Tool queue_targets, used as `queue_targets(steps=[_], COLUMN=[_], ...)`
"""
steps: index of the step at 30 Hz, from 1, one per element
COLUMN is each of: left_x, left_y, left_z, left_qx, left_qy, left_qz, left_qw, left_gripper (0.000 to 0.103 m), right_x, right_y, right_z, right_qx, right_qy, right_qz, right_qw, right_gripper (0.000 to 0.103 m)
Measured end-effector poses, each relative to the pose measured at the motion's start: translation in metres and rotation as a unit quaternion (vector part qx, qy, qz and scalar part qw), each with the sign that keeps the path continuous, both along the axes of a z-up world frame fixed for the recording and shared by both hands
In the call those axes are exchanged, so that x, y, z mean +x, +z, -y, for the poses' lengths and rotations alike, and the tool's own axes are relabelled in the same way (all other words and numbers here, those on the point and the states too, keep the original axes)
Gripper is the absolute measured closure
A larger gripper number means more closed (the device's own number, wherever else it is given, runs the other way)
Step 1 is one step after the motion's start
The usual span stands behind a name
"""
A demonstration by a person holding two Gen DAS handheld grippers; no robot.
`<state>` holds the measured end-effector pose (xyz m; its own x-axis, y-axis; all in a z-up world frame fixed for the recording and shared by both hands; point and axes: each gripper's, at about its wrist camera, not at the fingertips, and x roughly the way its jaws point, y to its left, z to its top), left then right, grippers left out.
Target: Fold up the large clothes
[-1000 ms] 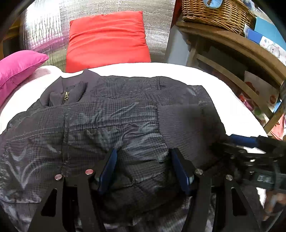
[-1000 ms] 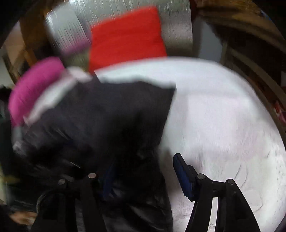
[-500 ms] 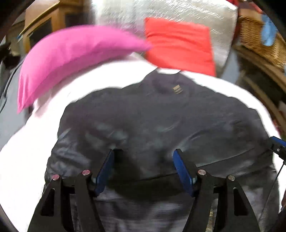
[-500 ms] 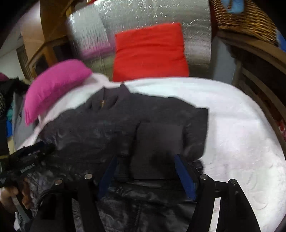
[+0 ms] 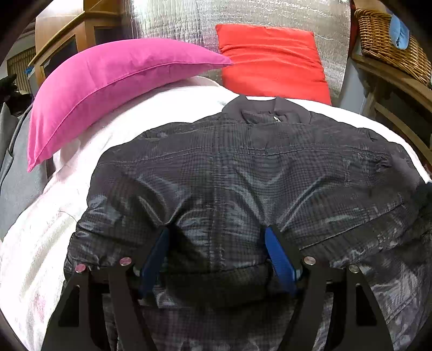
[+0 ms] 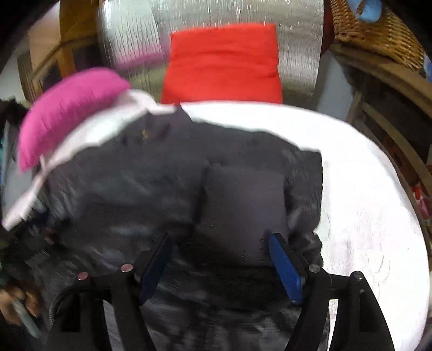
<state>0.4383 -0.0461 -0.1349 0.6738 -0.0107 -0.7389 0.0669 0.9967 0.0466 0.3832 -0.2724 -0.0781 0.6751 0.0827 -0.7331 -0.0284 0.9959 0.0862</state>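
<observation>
A dark checked padded jacket [image 5: 243, 172] lies front up on the white bed [image 5: 40, 229], collar and zip toward the far end. My left gripper [image 5: 217, 243] is open, its blue pads spread over the jacket's lower left part, fabric bulging between them. My right gripper [image 6: 220, 251] is open over the jacket's right side [image 6: 243, 205], where a folded-in sleeve panel lies between the pads. The right wrist view is motion-blurred.
A pink pillow [image 5: 108, 89] and a red pillow [image 5: 272, 62] lie at the head of the bed before a silver padded headboard [image 5: 243, 16]. A wooden shelf with a wicker basket [image 5: 391, 43] stands to the right. A wooden cabinet [image 5: 64, 46] stands at the left.
Both grippers have swung left over the jacket and stayed open. The left view now looks along the jacket's left half. The right gripper moved from the bed edge over the folded sleeve.
</observation>
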Motion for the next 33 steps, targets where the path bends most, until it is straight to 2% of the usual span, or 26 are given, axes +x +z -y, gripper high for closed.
queue_targets(steps=[2,5,7,10,13,16,21,23,26,33], left_x=[-0.002,-0.003,-0.002,-0.003,-0.003,-0.004,-0.004,-0.004,-0.003,-0.003], left_y=[0.000,0.000,-0.001,-0.002,-0.003,-0.004,-0.004,-0.004,-0.004,-0.004], left_z=[0.001,0.000,0.000,0.000,-0.001,-0.002,-0.001,-0.001,0.000,0.000], left_qx=[0.000,0.000,-0.001,-0.002,-0.004,-0.006,-0.003,-0.002,0.000,0.002], left_qy=[0.001,0.000,0.001,0.001,0.001,0.001,0.001,0.002,0.002,0.005], left_qz=[0.000,0.001,0.002,0.004,0.005,0.005,0.005,0.004,0.003,0.002], left_qw=[1.0000,1.0000,1.0000,1.0000,1.0000,1.0000,1.0000,1.0000,1.0000,1.0000], left_gripper=[0.029,0.029,0.028,0.028,0.028,0.027,0.027,0.027,0.026,0.026], right_x=[0.009,0.034,0.052,0.079,0.082,0.069,0.023,0.013,0.010,-0.008], right_y=[0.009,0.007,-0.002,-0.032,-0.036,-0.025,-0.005,-0.009,-0.029,-0.015], right_z=[-0.014,-0.027,-0.028,-0.024,-0.020,-0.021,-0.035,-0.045,-0.052,-0.053], right_qx=[-0.012,-0.009,-0.001,-0.010,0.005,-0.002,-0.009,-0.029,-0.075,-0.077], right_qy=[0.011,0.016,0.008,-0.013,-0.018,-0.017,0.018,0.036,0.048,0.049], right_qz=[0.008,-0.008,-0.027,-0.086,-0.083,-0.072,-0.032,-0.031,-0.053,-0.028], right_qw=[1.000,1.000,1.000,0.996,0.996,0.997,0.999,0.998,0.995,0.995], right_gripper=[0.025,0.025,0.025,0.025,0.024,0.024,0.024,0.023,0.022,0.021])
